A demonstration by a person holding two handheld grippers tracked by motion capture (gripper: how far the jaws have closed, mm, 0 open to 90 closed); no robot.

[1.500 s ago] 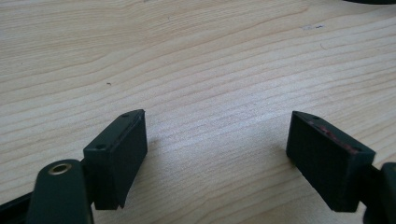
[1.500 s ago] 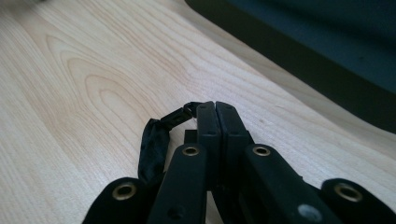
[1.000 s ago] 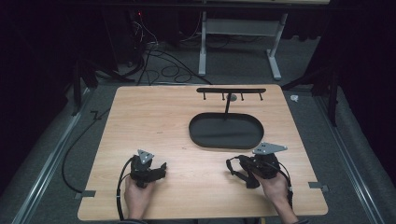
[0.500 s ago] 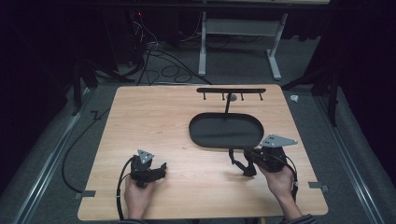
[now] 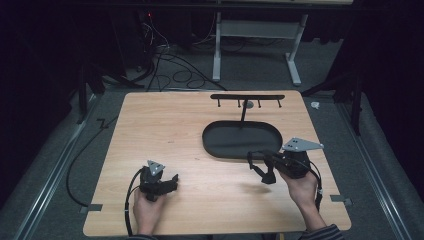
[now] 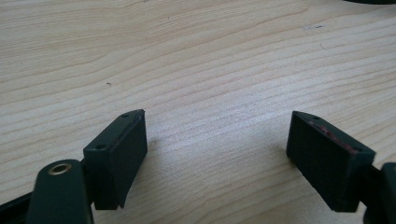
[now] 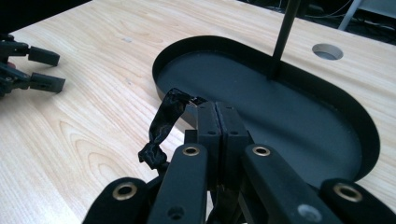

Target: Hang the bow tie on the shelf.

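Lifted since a second ago, the right gripper [image 5: 261, 170] nears the black tray [image 5: 215, 142], jaws clamped on a black strap [image 7: 163, 126]. Left gripper [image 5: 167, 184] rests wide-jawed on the worktop [image 5: 170, 125]. Next, probably carry the strap towards the hook rack [image 5: 247, 97].

The right tongs [image 5: 261, 167] have lifted off the table [image 5: 170, 130] toward the black tray [image 5: 212, 145].

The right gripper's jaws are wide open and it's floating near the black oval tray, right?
Not quite. The right gripper does hang by the black oval tray, but its jaws are shut, pressed flat together. The right gripper view shows it. A crumpled strip of black tape dangles beside them.
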